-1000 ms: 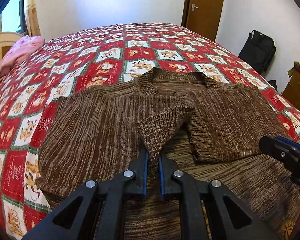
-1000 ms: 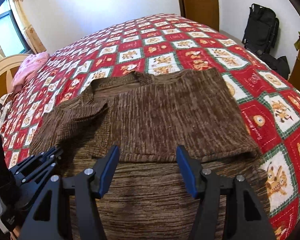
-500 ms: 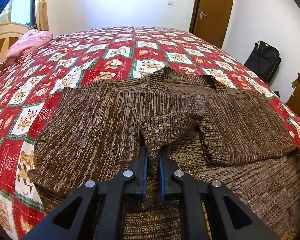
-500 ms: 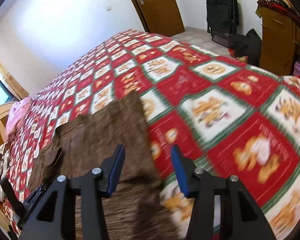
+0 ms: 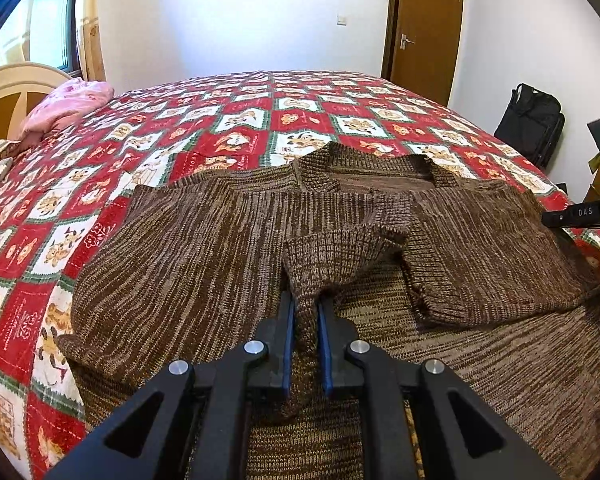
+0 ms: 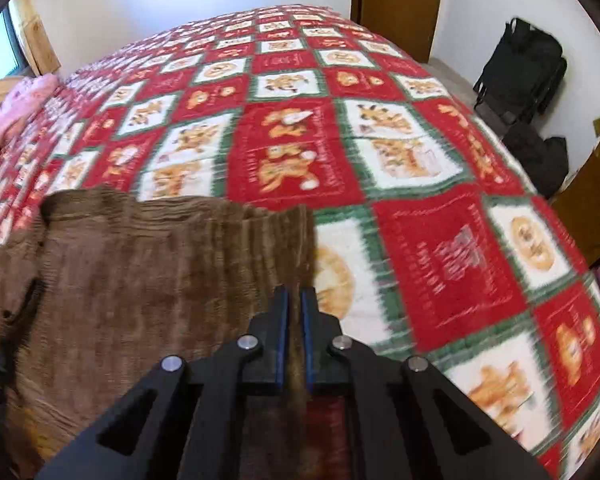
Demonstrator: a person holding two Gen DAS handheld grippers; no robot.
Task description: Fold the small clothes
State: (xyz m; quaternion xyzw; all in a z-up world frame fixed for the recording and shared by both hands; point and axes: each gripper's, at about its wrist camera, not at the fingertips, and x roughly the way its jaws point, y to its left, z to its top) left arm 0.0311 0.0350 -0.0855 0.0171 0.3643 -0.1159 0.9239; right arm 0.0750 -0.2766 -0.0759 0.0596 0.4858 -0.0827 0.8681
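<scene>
A brown knitted sweater (image 5: 204, 248) lies spread on the bed, both sleeves folded in over its body. My left gripper (image 5: 305, 308) is shut on the cuff of the left sleeve (image 5: 332, 256), held just above the sweater's middle. In the right wrist view the sweater (image 6: 140, 280) fills the lower left. My right gripper (image 6: 295, 300) is shut on the sweater's right side edge (image 6: 306, 240), with brown fabric between the blue pads. Part of the right gripper's body shows at the right edge of the left wrist view (image 5: 580, 216).
The bed has a red, white and green patchwork quilt (image 5: 300, 120). A pink garment (image 5: 68, 104) lies at the far left by a wooden headboard. A black bag (image 6: 524, 72) stands on the floor right of the bed, near a brown door (image 5: 424, 32) and wooden furniture.
My right gripper swung right to the sweater's side edge and closed from wide open onto the fabric. My left gripper stayed shut on the sleeve cuff and drew back slightly.
</scene>
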